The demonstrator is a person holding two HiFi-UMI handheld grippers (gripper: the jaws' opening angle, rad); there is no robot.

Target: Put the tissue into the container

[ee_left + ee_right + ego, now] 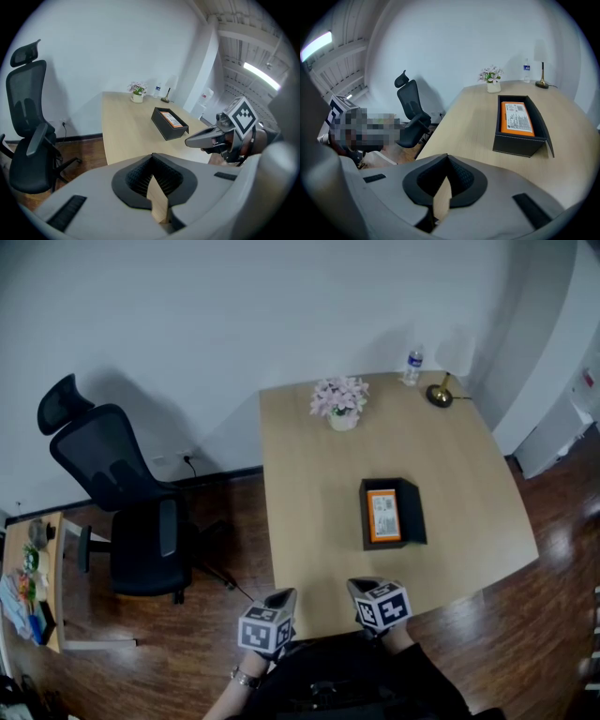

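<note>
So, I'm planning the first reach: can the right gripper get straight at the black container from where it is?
Probably yes. The right gripper, fingers shut and empty, faces the black container across bare table, and nothing stands between them. The flower pot sits farther back, out of the path.

Pale wooden table (309,512), seen from above. Near the middle, an open black box (414,517). Along the far edge, a small pot of pink flowers (340,401), a water bottle (412,365) and a brass stand (439,395), all well apart from the box.
</note>
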